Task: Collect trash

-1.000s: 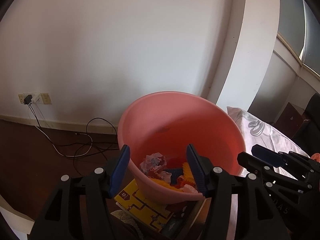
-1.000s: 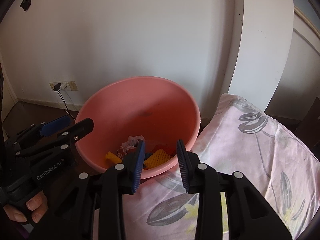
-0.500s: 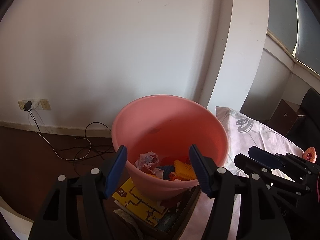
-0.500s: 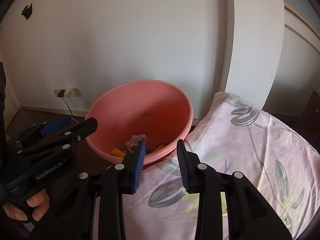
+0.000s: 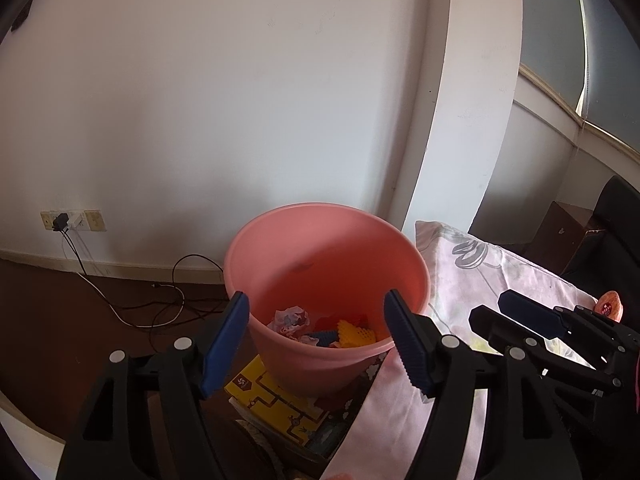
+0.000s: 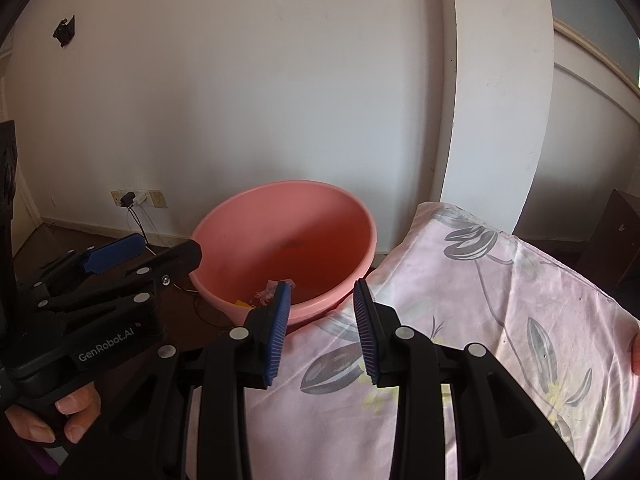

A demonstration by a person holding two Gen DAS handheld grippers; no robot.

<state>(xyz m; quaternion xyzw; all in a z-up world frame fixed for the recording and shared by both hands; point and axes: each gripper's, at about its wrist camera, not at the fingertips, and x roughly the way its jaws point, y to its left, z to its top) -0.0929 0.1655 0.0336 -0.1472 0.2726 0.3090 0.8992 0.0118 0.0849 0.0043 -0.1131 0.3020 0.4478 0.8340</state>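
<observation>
A pink plastic bin (image 5: pixel 332 264) stands on the floor by the white wall; it also shows in the right wrist view (image 6: pixel 304 232). Inside lie crumpled paper (image 5: pixel 290 318) and yellow, red and blue bits of trash (image 5: pixel 352 332). My left gripper (image 5: pixel 316 344) is open and empty, just short of the bin's near rim. My right gripper (image 6: pixel 320 328) is open and empty, over the edge of a floral pink pillow (image 6: pixel 500 312), to the right of the bin. It shows in the left wrist view (image 5: pixel 532 316) too.
A yellow printed box (image 5: pixel 276 400) lies under the bin's near side. Black and white cables (image 5: pixel 160 304) run across the dark floor from a wall socket (image 5: pixel 60 222). A white pillar (image 5: pixel 472 120) stands behind the pillow. A small orange-pink object (image 5: pixel 610 306) lies at the far right.
Both grippers have drawn back and up from the bin, so it looks smaller and farther. Both stay open and empty.
</observation>
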